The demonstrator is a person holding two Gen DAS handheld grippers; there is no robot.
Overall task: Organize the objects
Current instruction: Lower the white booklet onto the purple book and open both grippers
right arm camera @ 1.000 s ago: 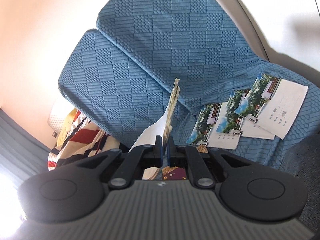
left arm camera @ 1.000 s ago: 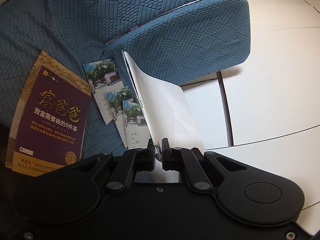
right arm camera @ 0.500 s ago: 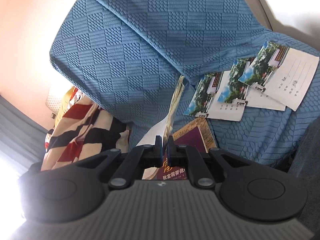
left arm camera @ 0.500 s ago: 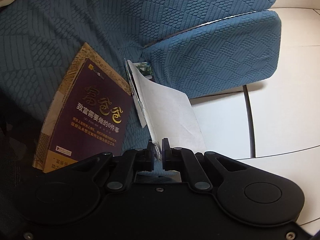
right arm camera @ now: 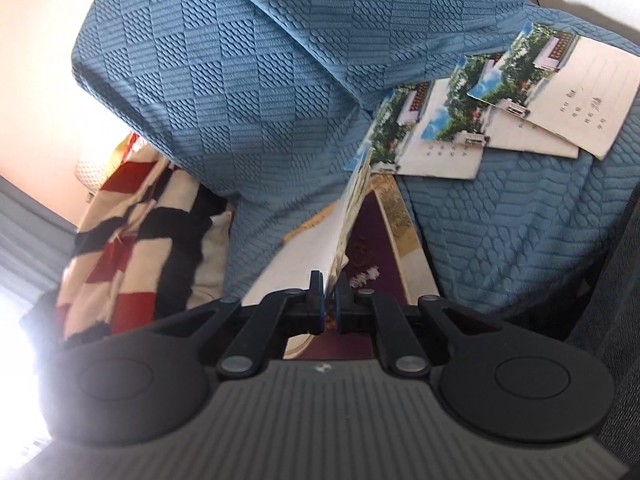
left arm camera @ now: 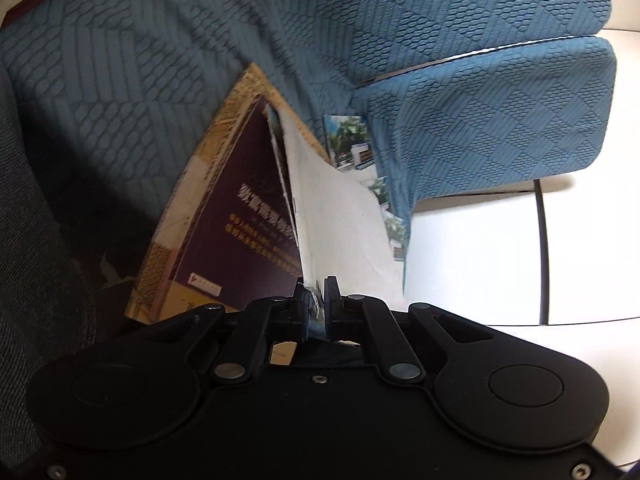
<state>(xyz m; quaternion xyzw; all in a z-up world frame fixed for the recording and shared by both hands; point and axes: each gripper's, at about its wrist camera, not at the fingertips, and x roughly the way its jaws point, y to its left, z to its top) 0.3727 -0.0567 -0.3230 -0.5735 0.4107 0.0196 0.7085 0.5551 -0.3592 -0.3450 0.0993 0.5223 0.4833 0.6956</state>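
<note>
Blue checker-textured sofa cover (right arm camera: 248,92), maroon-and-gold book (left arm camera: 224,232), red, black and cream striped cloth (right arm camera: 132,236)

You are looking at a sofa covered in teal-blue quilted fabric with a checkered embossed pattern (left arm camera: 460,20), its cushions (right arm camera: 248,92) filling both views. Beside it, your left view shows a glossy white tiled floor with dark grout lines (left arm camera: 500,256). Your right view shows a peach-toned wall (right arm camera: 44,32), a red, black and cream striped knitted cloth (right arm camera: 132,232), and strong glare at lower left.
</note>
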